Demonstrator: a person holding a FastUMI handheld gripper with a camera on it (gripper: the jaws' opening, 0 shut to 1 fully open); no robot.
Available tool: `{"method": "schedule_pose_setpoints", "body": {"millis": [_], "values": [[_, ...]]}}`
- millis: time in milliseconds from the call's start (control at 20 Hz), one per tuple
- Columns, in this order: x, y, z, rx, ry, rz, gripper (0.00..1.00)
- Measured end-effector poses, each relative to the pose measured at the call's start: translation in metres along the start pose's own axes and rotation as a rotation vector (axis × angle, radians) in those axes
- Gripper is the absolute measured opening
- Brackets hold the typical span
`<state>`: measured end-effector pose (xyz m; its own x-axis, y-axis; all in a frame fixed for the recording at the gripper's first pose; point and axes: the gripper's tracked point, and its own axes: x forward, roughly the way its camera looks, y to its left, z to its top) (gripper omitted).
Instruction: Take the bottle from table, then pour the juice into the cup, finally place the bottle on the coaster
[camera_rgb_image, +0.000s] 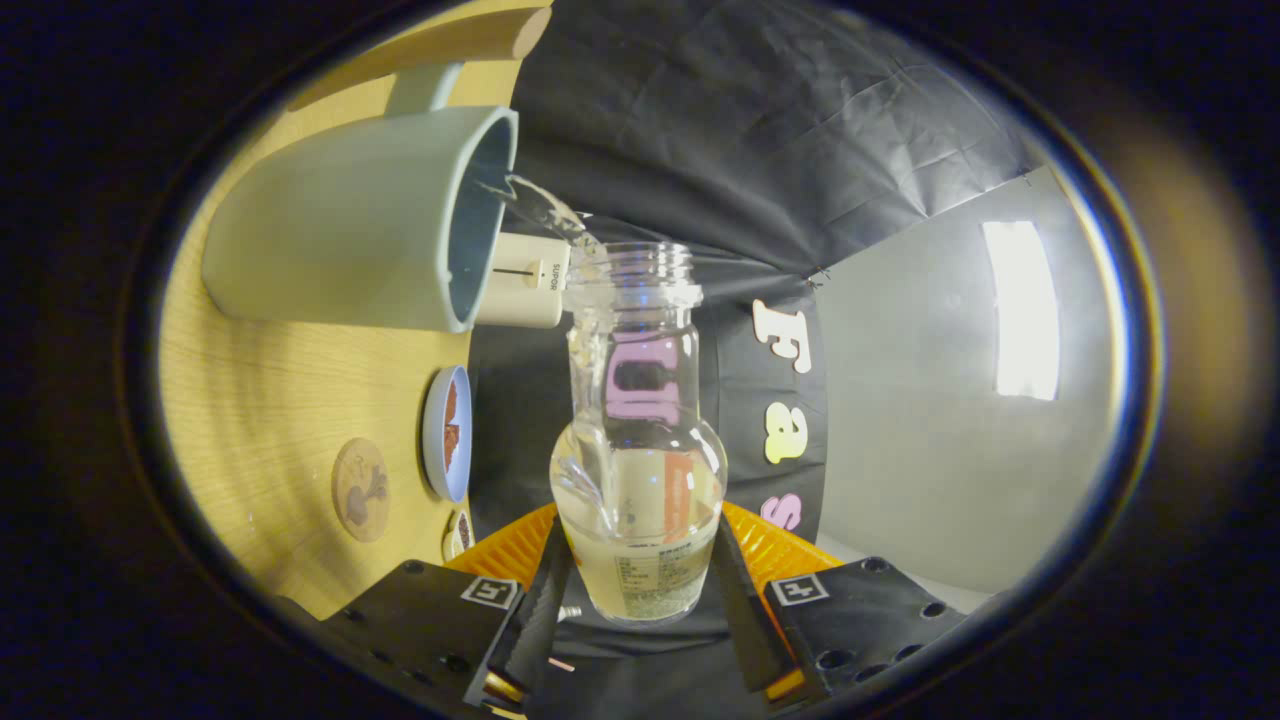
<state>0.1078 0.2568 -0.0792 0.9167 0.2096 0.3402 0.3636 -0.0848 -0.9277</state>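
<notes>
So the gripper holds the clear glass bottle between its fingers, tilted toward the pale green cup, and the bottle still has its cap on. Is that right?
Not quite: the clear glass bottle has no cap. Its threaded mouth is open, and a stream of juice runs from it into the pale green cup, as the gripper view shows. The rest stands: the gripper holds the bottle between its fingers, tilted toward the cup.

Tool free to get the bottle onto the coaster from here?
Probably yes, once pouring stops. The tool is shut on the bottle, tipped at the cup; the coaster lies bare, beside a small dish.
</notes>
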Motion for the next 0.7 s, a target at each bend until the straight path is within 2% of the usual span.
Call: {"method": "schedule_pose_setpoints", "body": {"millis": [700], "values": [[-0.002, -0.008, 0.001, -0.074, -0.036, -0.055, 0.76]]}}
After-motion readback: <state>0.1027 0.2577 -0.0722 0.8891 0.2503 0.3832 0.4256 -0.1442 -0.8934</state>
